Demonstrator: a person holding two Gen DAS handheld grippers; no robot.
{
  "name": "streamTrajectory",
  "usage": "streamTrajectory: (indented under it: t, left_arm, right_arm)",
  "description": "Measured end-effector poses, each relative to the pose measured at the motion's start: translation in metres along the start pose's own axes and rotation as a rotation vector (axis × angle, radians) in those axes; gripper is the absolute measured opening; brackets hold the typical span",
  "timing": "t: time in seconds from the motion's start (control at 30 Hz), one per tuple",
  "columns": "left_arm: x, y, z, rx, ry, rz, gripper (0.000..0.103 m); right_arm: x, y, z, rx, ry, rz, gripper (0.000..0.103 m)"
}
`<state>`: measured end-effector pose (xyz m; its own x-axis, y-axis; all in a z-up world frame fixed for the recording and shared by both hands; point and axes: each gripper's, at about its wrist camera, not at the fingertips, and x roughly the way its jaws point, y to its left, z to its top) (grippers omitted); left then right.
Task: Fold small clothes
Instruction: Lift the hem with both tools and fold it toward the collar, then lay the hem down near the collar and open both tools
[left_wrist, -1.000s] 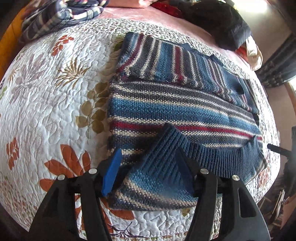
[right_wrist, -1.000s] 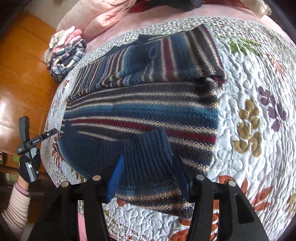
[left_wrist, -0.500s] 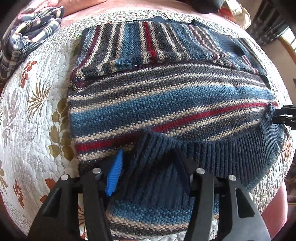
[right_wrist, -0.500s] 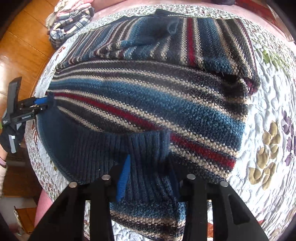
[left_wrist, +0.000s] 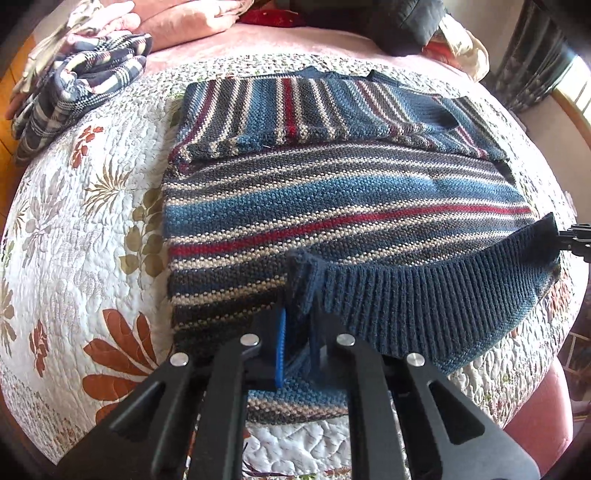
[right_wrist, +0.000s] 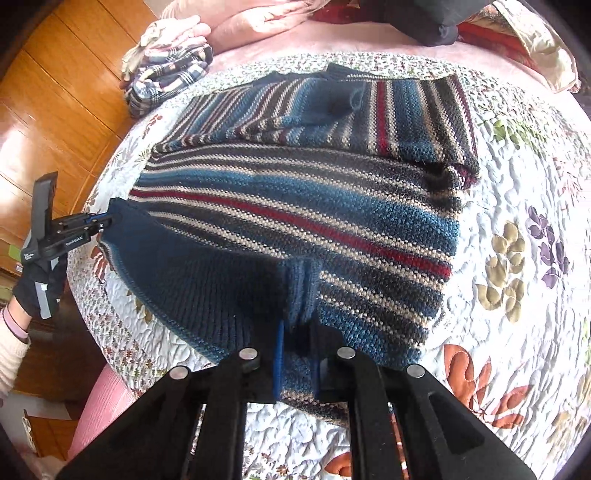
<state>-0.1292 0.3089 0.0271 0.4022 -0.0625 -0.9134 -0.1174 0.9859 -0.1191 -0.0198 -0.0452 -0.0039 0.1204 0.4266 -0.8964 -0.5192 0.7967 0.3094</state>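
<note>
A knit sweater (left_wrist: 332, 192) striped in blue, grey, cream and red lies flat on the quilted bedspread, its sleeves folded across the top. Its dark blue ribbed hem (left_wrist: 424, 291) is raised and stretched between both grippers. My left gripper (left_wrist: 297, 321) is shut on one hem corner at the bottom of the left wrist view. The right gripper (left_wrist: 574, 240) shows at the right edge, pinching the other corner. In the right wrist view my right gripper (right_wrist: 297, 332) is shut on the bunched hem (right_wrist: 192, 277) of the sweater (right_wrist: 314, 195). The left gripper (right_wrist: 99, 221), held by a gloved hand, grips the far corner.
The floral quilt (left_wrist: 74, 240) covers a bed with pink sheets. A folded plaid garment (left_wrist: 77, 85) lies at the back left, by pink bedding (left_wrist: 177, 22). Dark clothing (left_wrist: 399, 26) is piled at the back. A wooden floor (right_wrist: 48, 92) lies beyond the bed's left edge.
Both grippers went from open around the ribbed hem to shut on it. The hem is now lifted and pulled taut between them, and the views have pulled back from the sweater.
</note>
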Motion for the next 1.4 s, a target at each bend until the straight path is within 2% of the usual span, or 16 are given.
streamTrajectory:
  t: [0.13, 0.3, 0.5, 0.67, 0.83, 1.03, 1.2, 1.4]
  left_arm:
    - [-0.025, 0.002, 0.01, -0.031, -0.067, 0.004, 0.008]
    - [-0.054, 0.004, 0.048, -0.058, -0.166, 0.0, 0.008]
    - [-0.073, 0.006, 0.11, -0.082, -0.272, 0.013, 0.008]
    - [-0.069, 0.006, 0.164, -0.089, -0.325, 0.037, 0.008]
    - [-0.046, 0.008, 0.215, -0.112, -0.349, 0.047, 0.008]
    - [-0.001, 0.017, 0.255, -0.136, -0.335, 0.059, 0.008]
    - [0.046, 0.02, 0.276, -0.136, -0.293, 0.083, 0.008]
    - [0.102, 0.027, 0.285, -0.16, -0.216, 0.101, 0.008]
  right_arm:
    - [-0.023, 0.004, 0.008, 0.011, -0.047, 0.006, 0.011]
    - [-0.053, 0.008, 0.039, 0.017, -0.119, 0.005, 0.01]
    - [-0.083, 0.001, 0.103, 0.024, -0.207, -0.03, 0.01]
    - [-0.088, -0.011, 0.157, 0.043, -0.243, -0.062, 0.01]
    - [-0.073, -0.03, 0.203, 0.082, -0.258, -0.093, 0.01]
    - [-0.043, -0.058, 0.239, 0.119, -0.264, -0.12, 0.01]
    - [-0.006, -0.08, 0.259, 0.139, -0.24, -0.146, 0.01]
    - [0.044, -0.103, 0.27, 0.165, -0.176, -0.178, 0.01]
